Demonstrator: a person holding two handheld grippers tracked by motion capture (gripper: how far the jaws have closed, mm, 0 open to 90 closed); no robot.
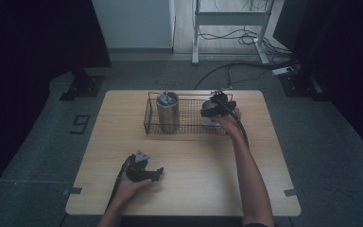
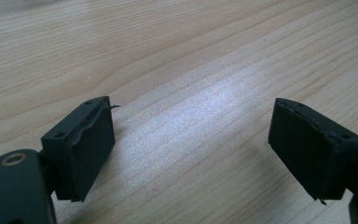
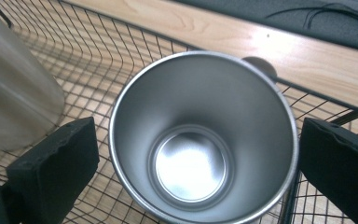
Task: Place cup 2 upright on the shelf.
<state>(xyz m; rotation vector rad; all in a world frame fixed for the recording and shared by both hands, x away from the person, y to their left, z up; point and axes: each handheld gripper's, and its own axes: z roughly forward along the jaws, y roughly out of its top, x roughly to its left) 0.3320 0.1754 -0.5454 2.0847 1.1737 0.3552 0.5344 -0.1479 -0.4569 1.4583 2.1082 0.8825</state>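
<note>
- The right hand-held gripper (image 1: 216, 108) hangs over the right end of the wire basket (image 1: 185, 124) at the far side of the desk (image 1: 189, 189), pointing down into it.
- Its own view looks straight into the steel cup (image 3: 200, 140): the cup stands upright in the basket, mouth up, its long axis running almost along the line of the jaws.
- The jaws stand wide, one pad (image 3: 56, 161) to each side of the rim and just outside it, neither clearly touching the wall. The cup lies directly below and between them, so a grasp, as I judge it, needs only a short drop and a squeeze across the rim.
- A second, taller steel tumbler (image 1: 168, 111) stands upright at the left end of the same basket, apart from the cup; its flank shows at the left edge of the right gripper view.
- The left hand-held gripper (image 1: 144, 169) rests low on the near left of the desk, well apart from the basket, jaws wide over bare wood and holding nothing.
- The right hand is plainly the nearer one.
</note>
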